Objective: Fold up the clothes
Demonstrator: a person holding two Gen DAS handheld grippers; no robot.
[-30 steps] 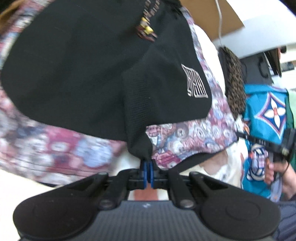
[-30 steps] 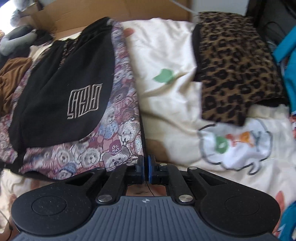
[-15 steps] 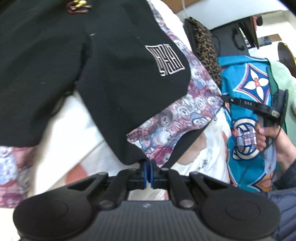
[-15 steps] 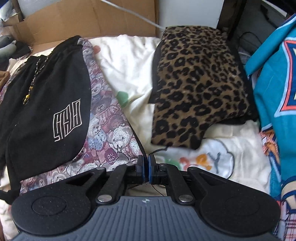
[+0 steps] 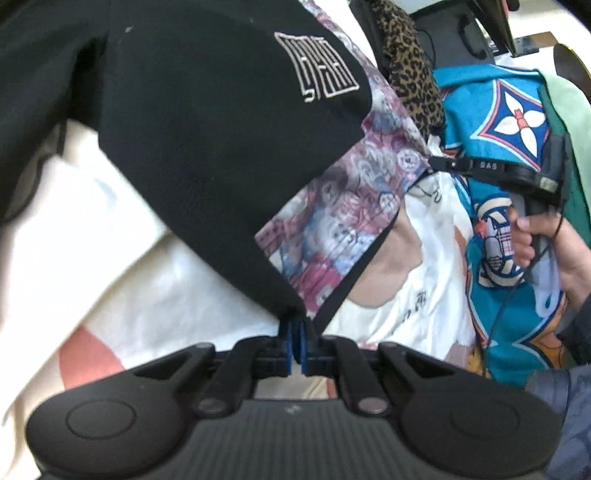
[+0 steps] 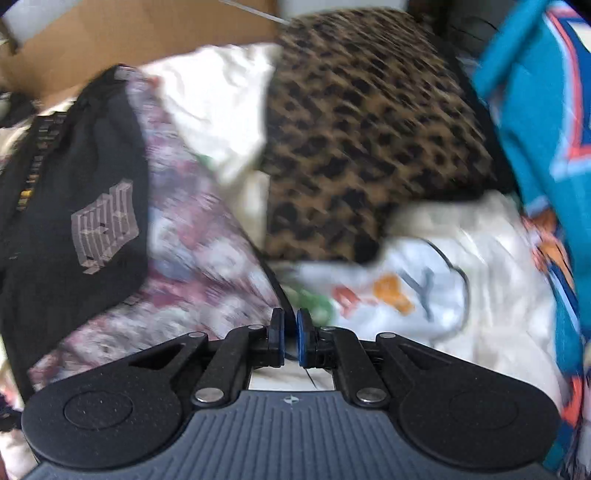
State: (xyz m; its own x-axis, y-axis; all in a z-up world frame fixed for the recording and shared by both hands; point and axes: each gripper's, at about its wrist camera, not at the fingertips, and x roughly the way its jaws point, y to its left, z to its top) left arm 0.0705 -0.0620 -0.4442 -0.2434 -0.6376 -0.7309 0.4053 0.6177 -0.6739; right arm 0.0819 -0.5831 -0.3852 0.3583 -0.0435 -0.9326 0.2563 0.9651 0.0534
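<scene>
A black garment (image 5: 207,140) with a white line logo lies over a bear-print cloth (image 5: 354,206) on the bed. My left gripper (image 5: 295,343) pinches the black garment's bunched lower corner, and its jaws are just starting to open. In the right wrist view, blurred, the black garment (image 6: 74,206) and the bear-print cloth (image 6: 199,258) lie to the left. My right gripper (image 6: 290,332) sits at the cloth's black-trimmed corner. Its jaws are opening and a narrow gap shows between the pads. The left wrist view shows the right gripper (image 5: 434,166) touching that corner, held by a hand (image 5: 532,236).
A leopard-print cushion (image 6: 369,147) lies at the back on the cream bedding (image 6: 461,295). A teal patterned fabric (image 6: 539,110) runs along the right side. A cardboard panel (image 6: 129,33) stands behind the bed. Bare bedding (image 5: 92,240) shows left of the black garment.
My left gripper has sunk with the black garment's corner, and the garment now fills more of its view. My right gripper slid right toward the leopard cushion, and its pads have parted slightly.
</scene>
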